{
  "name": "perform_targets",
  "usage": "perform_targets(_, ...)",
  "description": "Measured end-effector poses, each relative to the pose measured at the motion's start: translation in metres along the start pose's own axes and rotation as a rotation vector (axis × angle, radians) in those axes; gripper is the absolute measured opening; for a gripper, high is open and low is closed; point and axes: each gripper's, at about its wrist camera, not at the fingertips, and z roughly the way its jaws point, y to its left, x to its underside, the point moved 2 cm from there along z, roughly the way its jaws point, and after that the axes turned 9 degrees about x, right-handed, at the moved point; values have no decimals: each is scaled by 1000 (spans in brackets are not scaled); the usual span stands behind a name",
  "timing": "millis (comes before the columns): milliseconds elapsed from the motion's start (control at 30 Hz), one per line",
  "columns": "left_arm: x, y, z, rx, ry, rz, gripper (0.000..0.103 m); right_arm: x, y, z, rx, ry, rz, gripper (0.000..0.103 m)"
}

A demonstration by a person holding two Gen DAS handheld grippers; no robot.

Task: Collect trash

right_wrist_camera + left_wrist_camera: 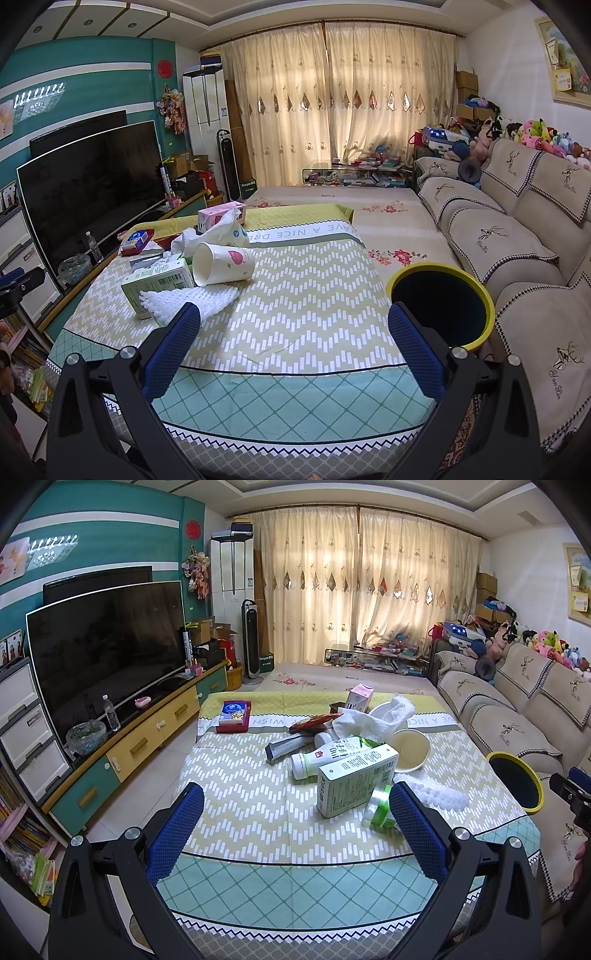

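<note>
Trash lies in a heap on the cloth-covered table [258, 812]: a green-white carton [354, 782], a white bottle [325, 757], a tipped paper cup [408, 749], crumpled tissue [373, 716], a red snack wrapper [314, 722], a green tape roll [378, 806] and white foam wrap [439, 794]. The yellow-rimmed bin [441, 308] stands between table and sofa. My left gripper [295, 812] is open and empty, just short of the carton. My right gripper [293, 328] is open and empty over bare cloth, with the cup [221, 264], carton [159, 284] and foam wrap [192, 299] to its left.
A TV [107, 646] on a low cabinet [147, 738] runs along the left. A beige sofa [517, 251] runs along the right. A red box [234, 716] and a pink carton [359, 698] sit at the table's far side. A flowered mat lies beyond.
</note>
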Motion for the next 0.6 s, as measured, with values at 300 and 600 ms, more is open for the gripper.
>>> perform_targets(300,2,-2,3,0,9,3,99,-1,0,0,1,1,0,97)
perform_targets(600,2,-2,3,-1,10,3,99,3,2,1,0,3,-1,97)
